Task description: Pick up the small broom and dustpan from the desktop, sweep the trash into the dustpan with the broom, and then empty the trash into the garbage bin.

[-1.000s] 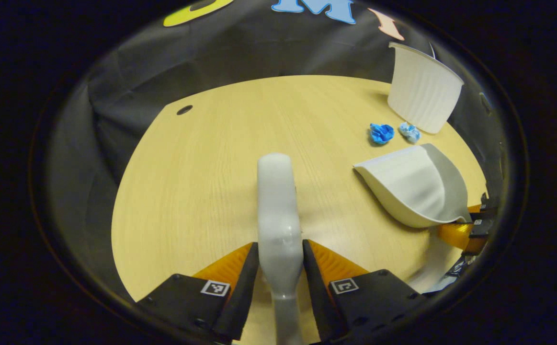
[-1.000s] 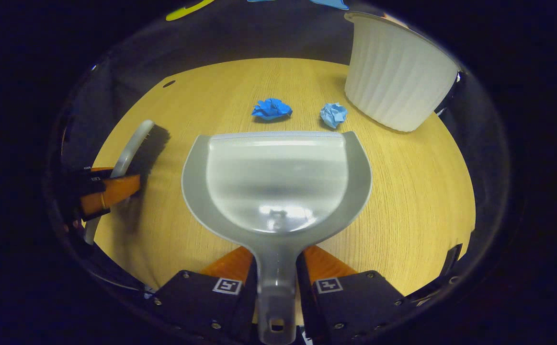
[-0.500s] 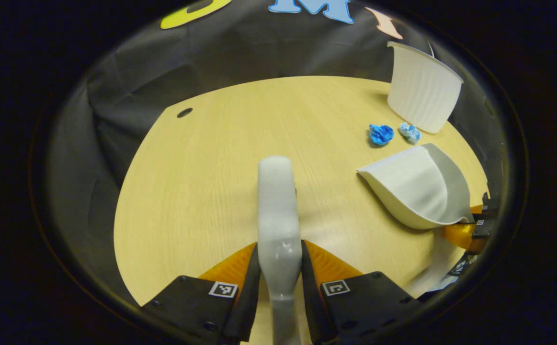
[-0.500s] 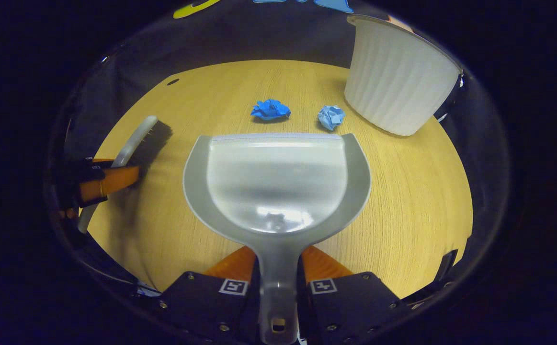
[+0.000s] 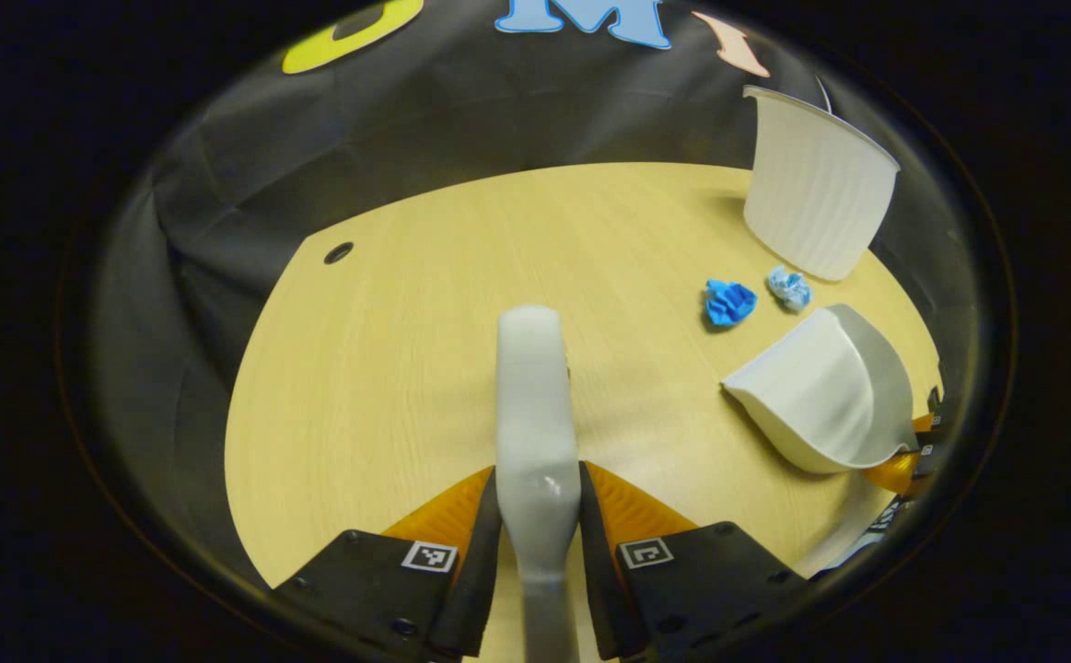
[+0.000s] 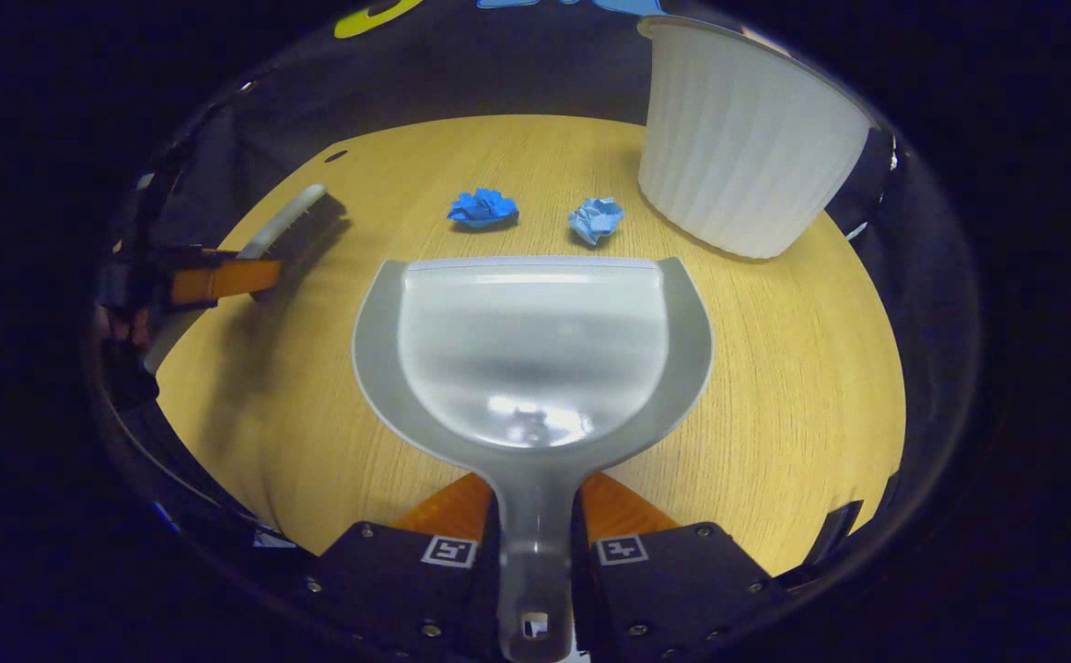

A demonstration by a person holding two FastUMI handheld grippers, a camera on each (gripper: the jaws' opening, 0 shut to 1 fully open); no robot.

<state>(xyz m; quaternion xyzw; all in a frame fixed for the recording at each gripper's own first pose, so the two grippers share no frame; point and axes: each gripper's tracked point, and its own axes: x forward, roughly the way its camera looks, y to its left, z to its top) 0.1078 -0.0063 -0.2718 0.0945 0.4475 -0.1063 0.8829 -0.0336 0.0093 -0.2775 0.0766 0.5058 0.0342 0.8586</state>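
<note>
Each gripper point(image 5: 538, 516) has orange ribbed fingers point(image 5: 448, 511) on black screwed blocks bearing square black-and-white markers.

broom point(image 5: 535, 405) bristles are hidden under its own back, and the bin point(image 6: 738, 147) top gets cut off.

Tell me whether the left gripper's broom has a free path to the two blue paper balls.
Probably yes. The broom, held in the left gripper, has bare table between it and the blue paper balls; the dustpan sits nearer, not between.
</note>
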